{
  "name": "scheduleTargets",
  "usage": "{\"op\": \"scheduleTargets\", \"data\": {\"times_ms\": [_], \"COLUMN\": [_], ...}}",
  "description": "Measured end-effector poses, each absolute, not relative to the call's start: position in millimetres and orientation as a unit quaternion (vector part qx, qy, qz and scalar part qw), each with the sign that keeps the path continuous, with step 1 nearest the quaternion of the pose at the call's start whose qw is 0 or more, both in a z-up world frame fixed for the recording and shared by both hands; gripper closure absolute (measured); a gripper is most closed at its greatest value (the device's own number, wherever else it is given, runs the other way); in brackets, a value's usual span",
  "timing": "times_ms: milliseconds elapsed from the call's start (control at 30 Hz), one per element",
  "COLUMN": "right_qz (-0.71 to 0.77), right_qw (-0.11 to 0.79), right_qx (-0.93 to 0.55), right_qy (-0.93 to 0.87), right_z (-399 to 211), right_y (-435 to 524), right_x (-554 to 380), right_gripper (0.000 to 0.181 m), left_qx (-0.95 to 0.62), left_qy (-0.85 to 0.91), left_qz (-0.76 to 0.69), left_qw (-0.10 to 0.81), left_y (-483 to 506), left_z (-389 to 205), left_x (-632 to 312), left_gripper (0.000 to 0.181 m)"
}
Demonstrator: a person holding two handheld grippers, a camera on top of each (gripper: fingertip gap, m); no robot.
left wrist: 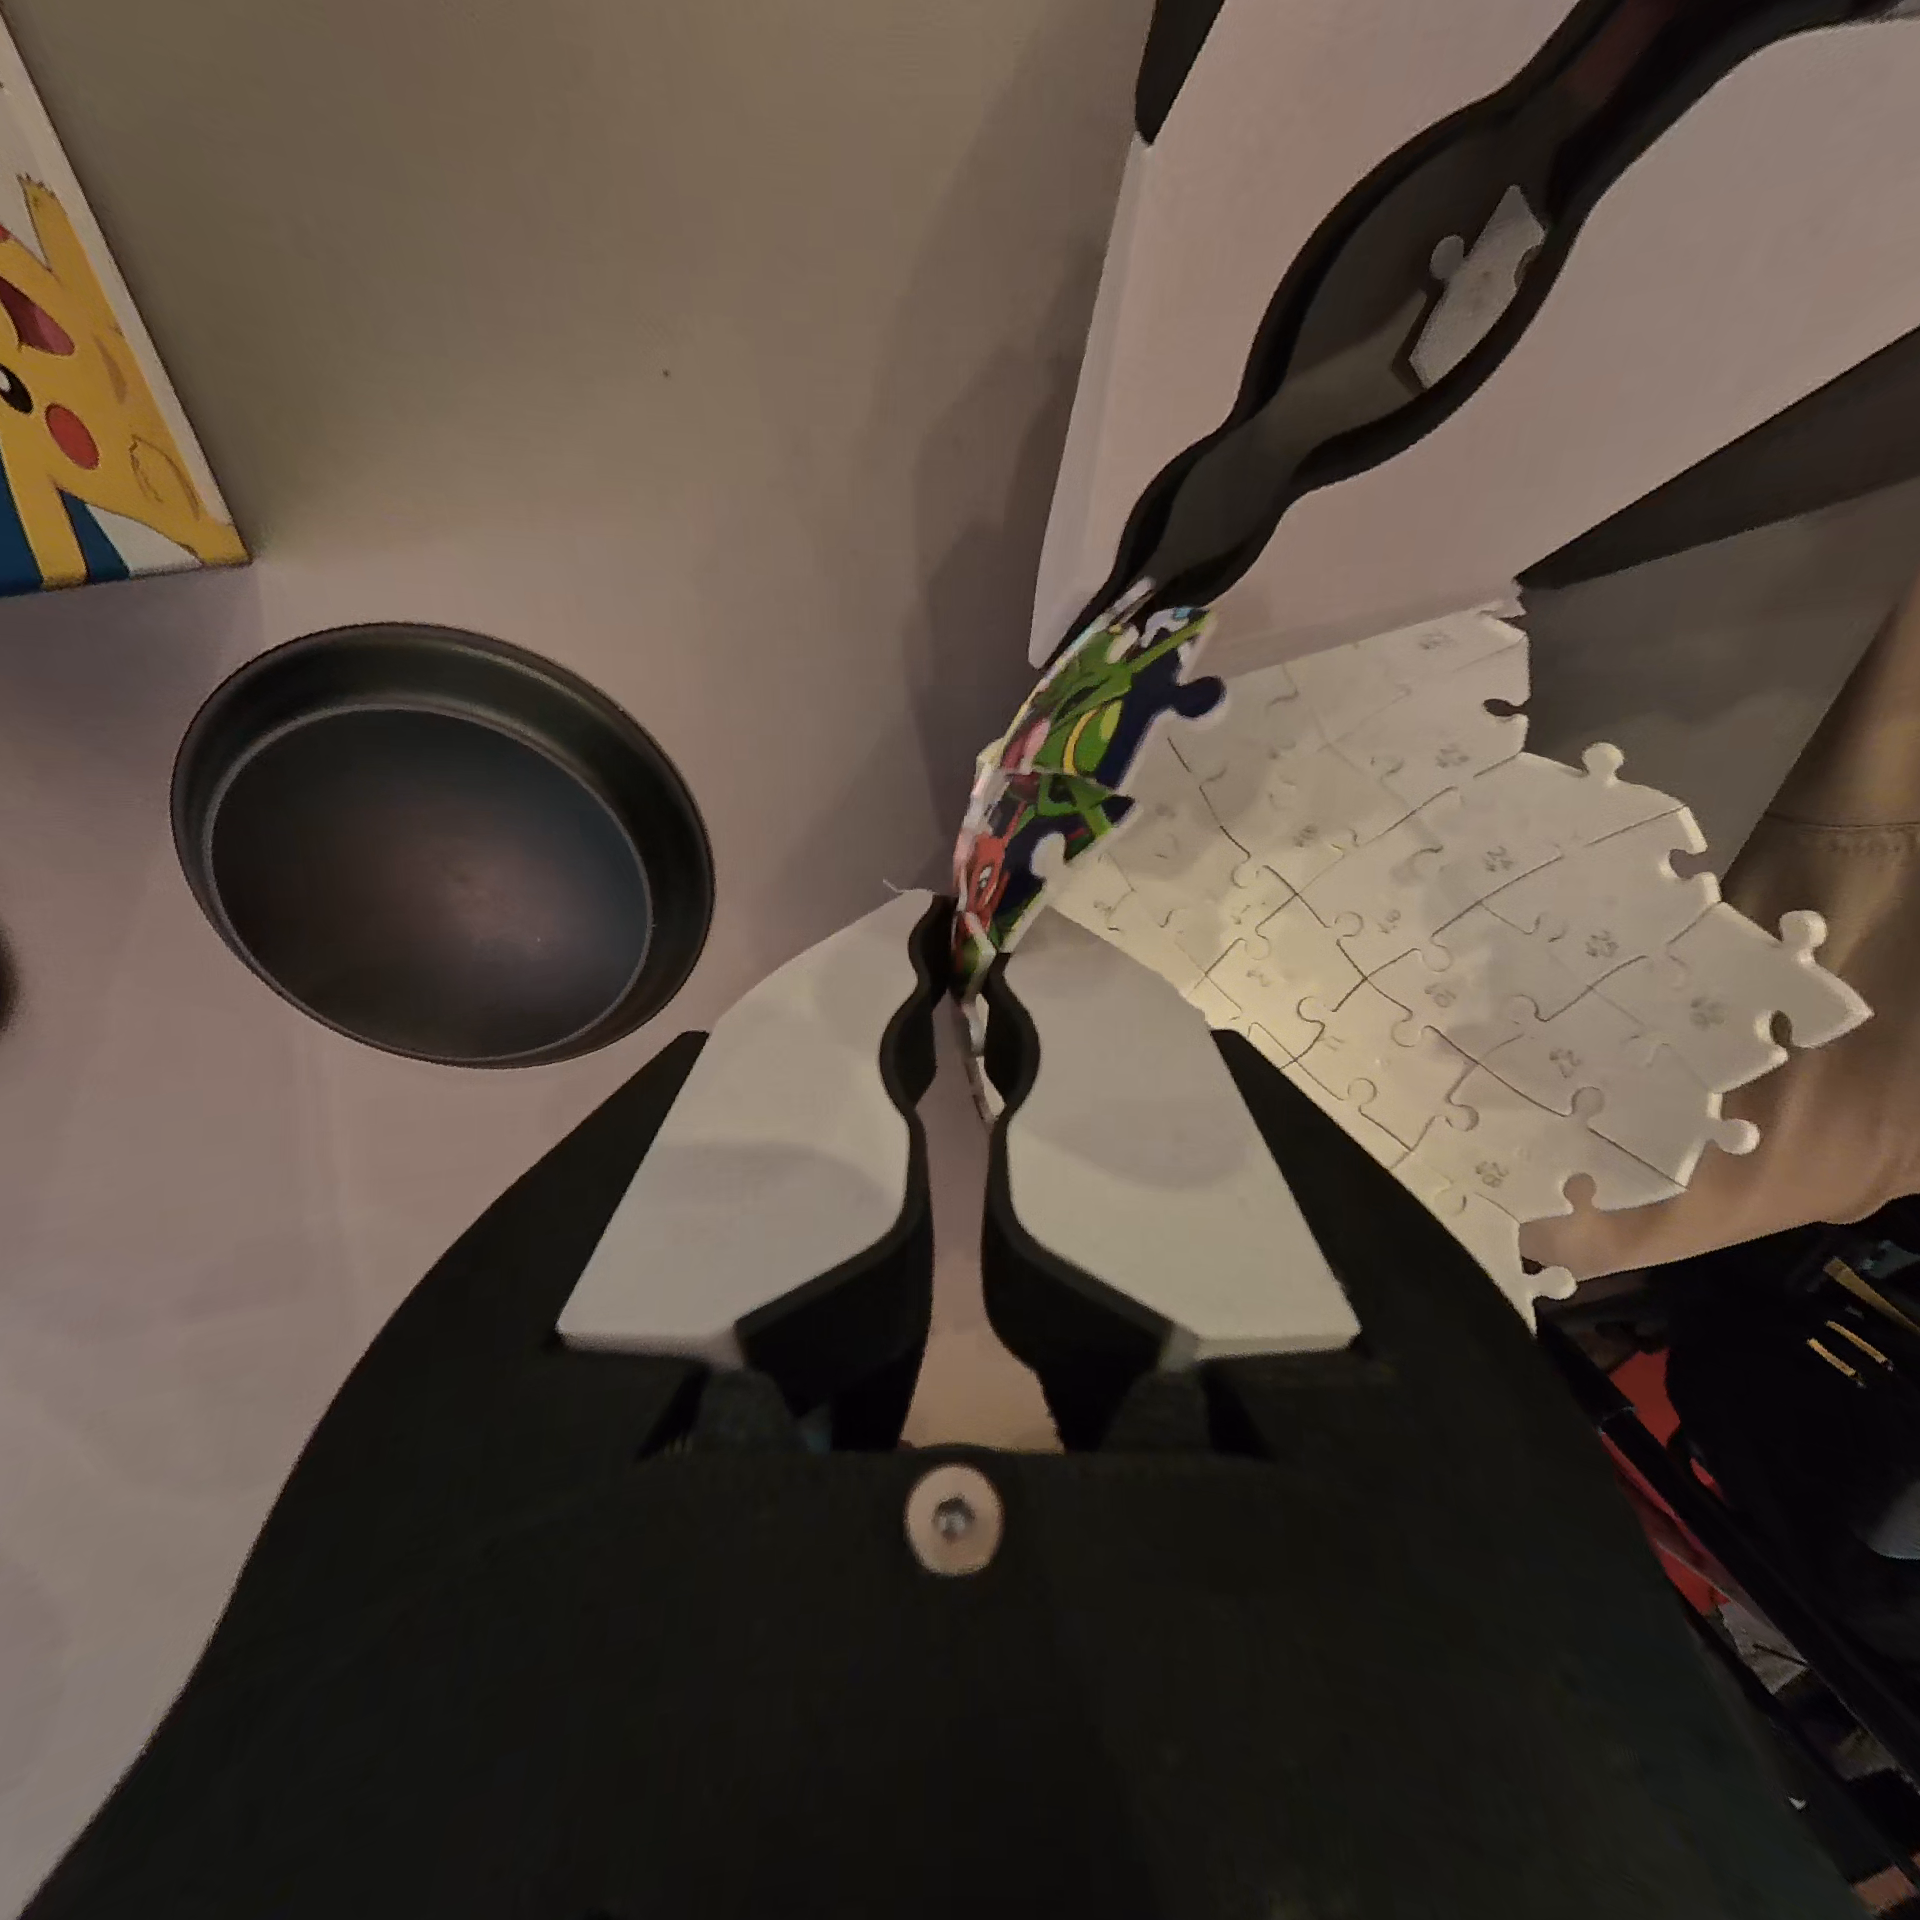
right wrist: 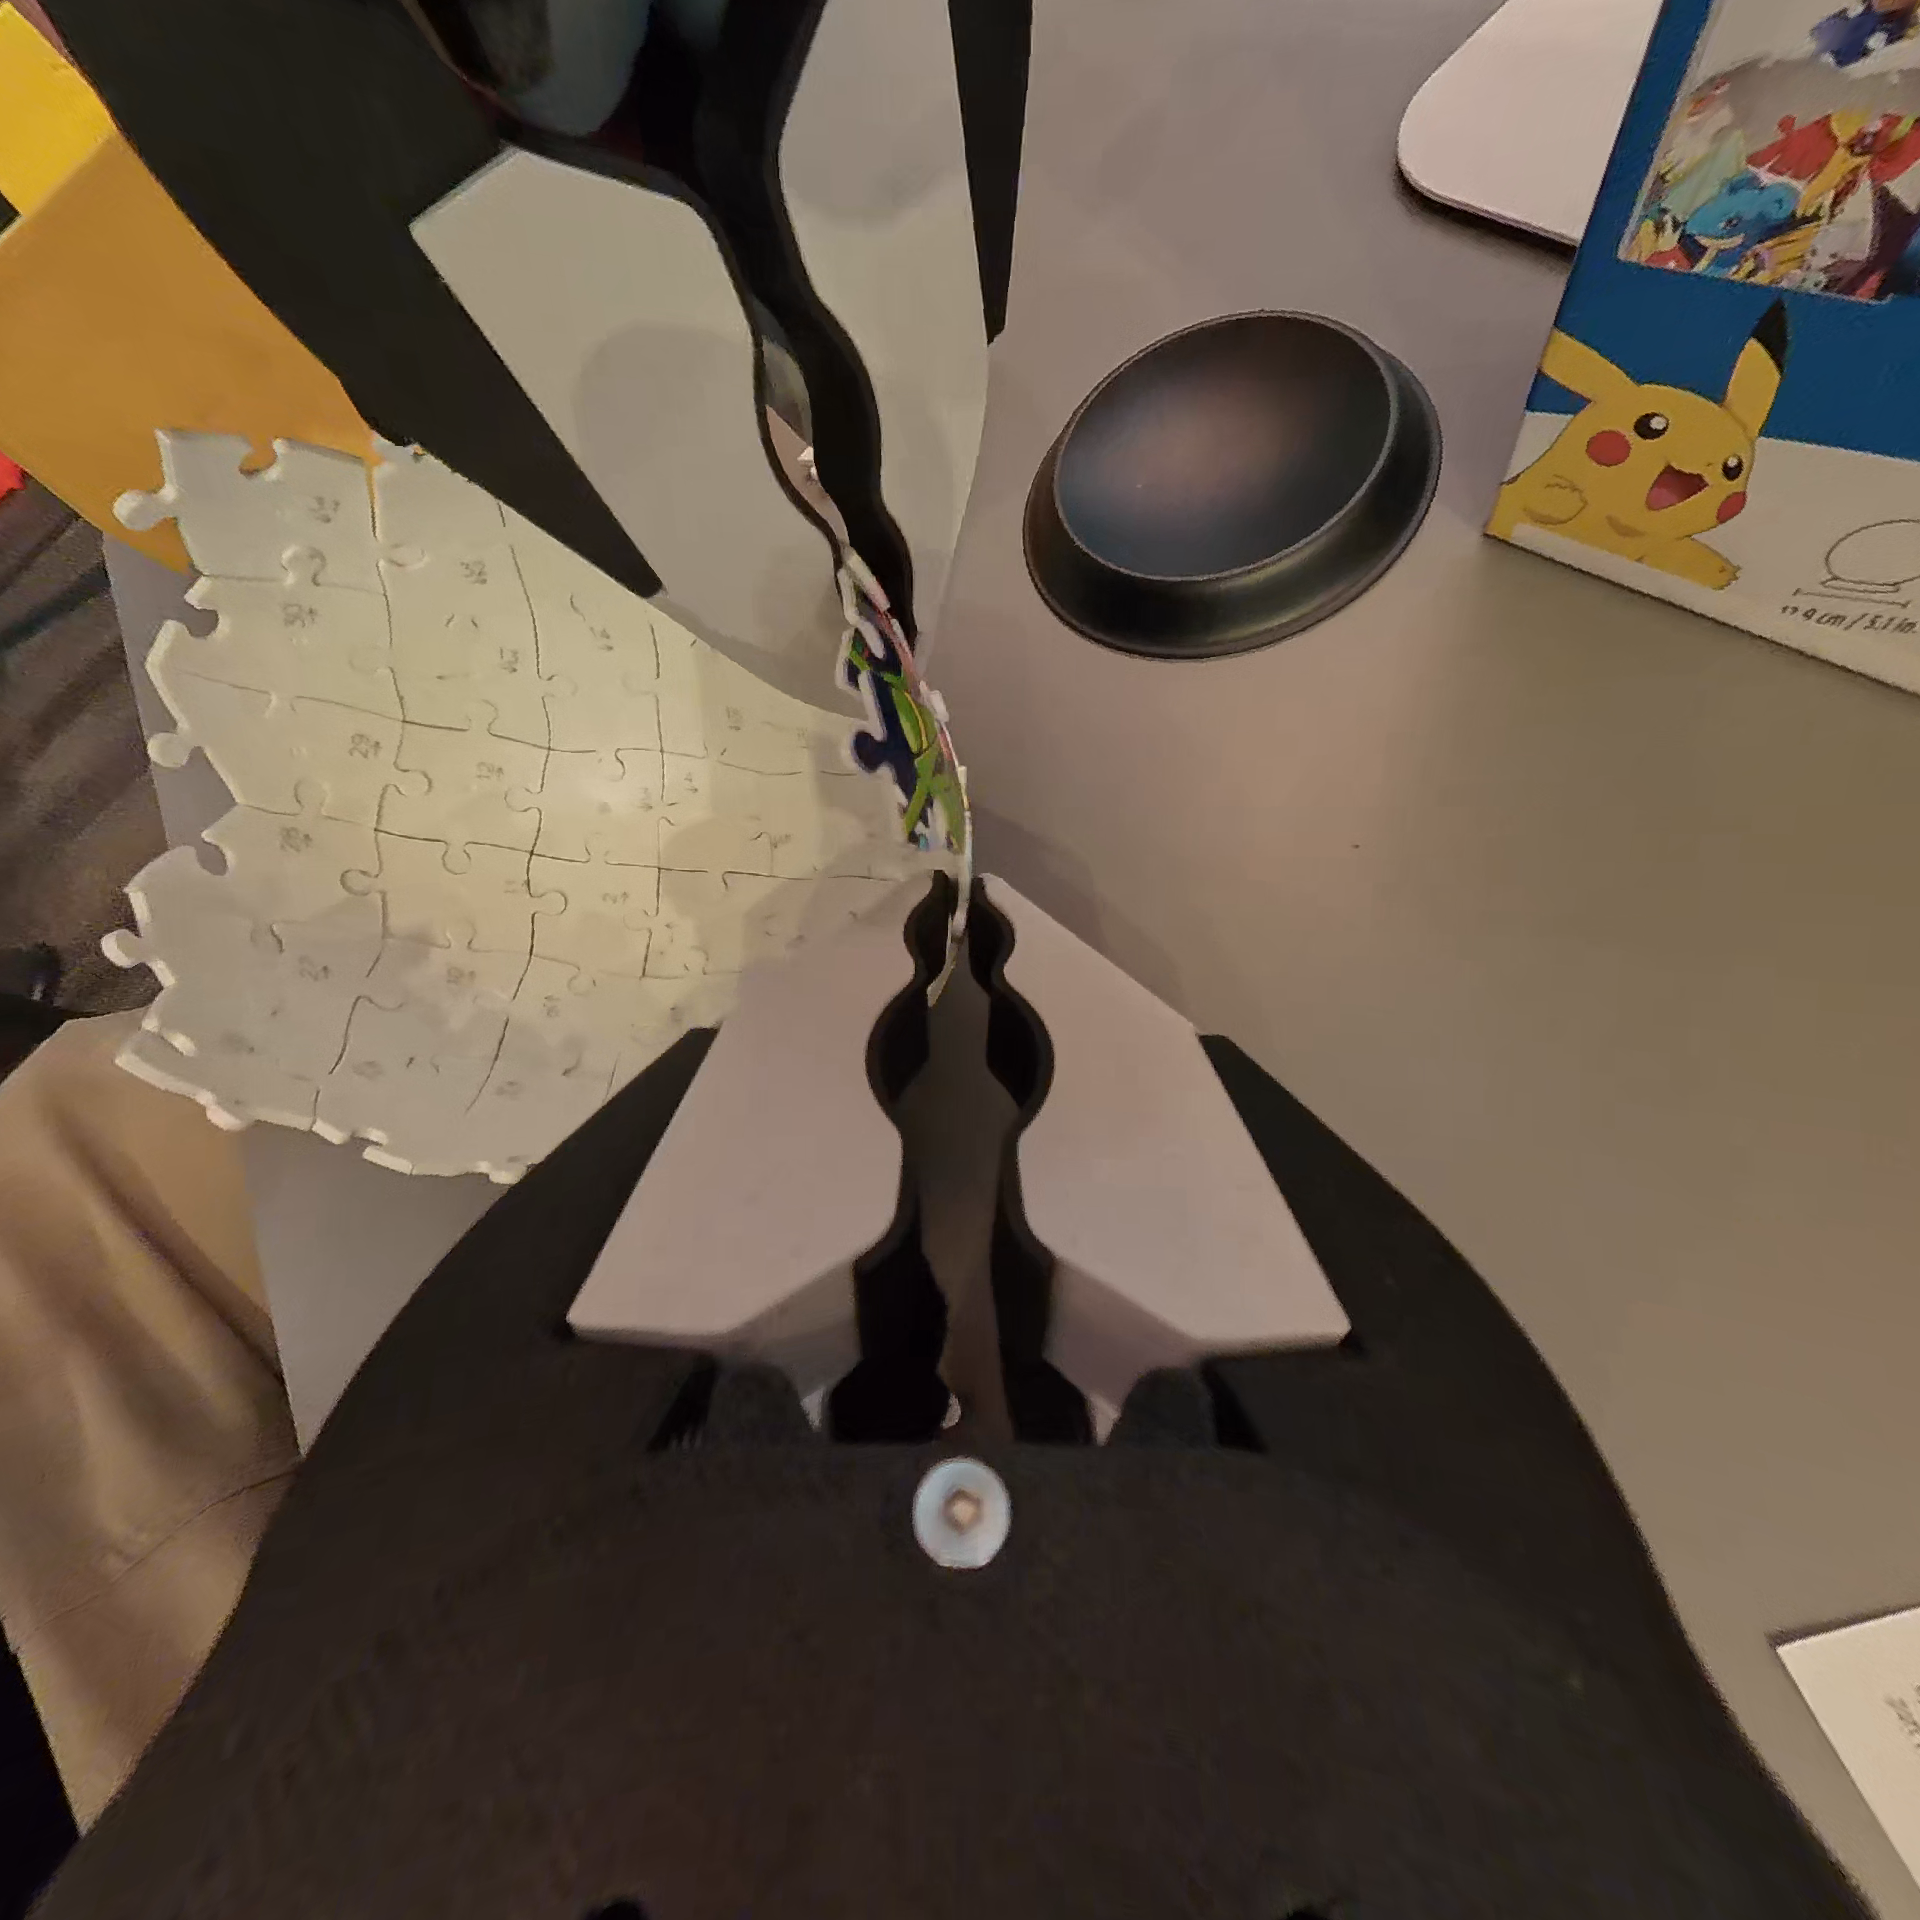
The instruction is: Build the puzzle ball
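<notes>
Holding the curved puzzle shell between us, we have the left hand-held gripper (left wrist: 966, 961) pinched shut on the near end of its printed rim, and the right hand-held gripper (right wrist: 961, 930) clamped on the opposite end of that same rim. The partly built puzzle ball (left wrist: 1455, 935) hangs in the air above the table (left wrist: 623, 312), its white numbered inside bulging away to one side and the printed green-and-red strip (left wrist: 1081, 748) running edge-on between the two sets of fingers.

We judge the step in hand to be the closing of the shell: many pieces are joined, but the far edge is ragged with free tabs, so the sphere is well short of complete. The next move calls for a gentle bend with no twist, since the thin wall could pop its joints, and probably for one of us to let go and fetch another piece; we see no loose pieces in either view.

Beyond the shell, the dark round stand (left wrist: 436, 842) sits on the table, well apart from our work. The left wrist view catches only a corner of the box (left wrist: 94, 416); the right wrist view shows the box (right wrist: 1714, 364) front, a white sheet (right wrist: 1860, 1756) at the near right, and a pale pad (right wrist: 1507, 125) far off.
</notes>
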State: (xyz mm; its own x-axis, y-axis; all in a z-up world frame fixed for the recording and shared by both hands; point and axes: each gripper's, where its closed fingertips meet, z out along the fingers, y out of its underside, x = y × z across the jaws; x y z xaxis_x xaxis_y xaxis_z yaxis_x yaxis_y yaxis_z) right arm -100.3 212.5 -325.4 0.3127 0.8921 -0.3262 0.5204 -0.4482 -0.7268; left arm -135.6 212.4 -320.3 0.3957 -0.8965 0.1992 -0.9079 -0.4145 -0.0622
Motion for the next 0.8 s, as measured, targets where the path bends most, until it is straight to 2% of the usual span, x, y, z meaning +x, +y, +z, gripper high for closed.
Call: {"op": "scheduleTargets", "data": {"times_ms": [533, 800], "right_qz": [0.424, 0.409], "right_qw": [0.228, 0.24], "right_qx": [-0.79, -0.789], "right_qy": [-0.379, -0.391], "right_z": [-322.8, -324.2], "right_y": [213.9, 216.3], "right_x": [-99.3, -99.2], "right_gripper": [0.18, 0.176], "left_qx": [0.842, 0.843], "left_qy": [-0.526, -0.525], "left_qz": [0.12, 0.119], "left_qw": [0.019, 0.025], "left_y": [212.5, 211.4], "left_z": [-320.2, -322.1], "left_x": [-134.7, -136.4], "left_gripper": [0.177, 0.177]}}
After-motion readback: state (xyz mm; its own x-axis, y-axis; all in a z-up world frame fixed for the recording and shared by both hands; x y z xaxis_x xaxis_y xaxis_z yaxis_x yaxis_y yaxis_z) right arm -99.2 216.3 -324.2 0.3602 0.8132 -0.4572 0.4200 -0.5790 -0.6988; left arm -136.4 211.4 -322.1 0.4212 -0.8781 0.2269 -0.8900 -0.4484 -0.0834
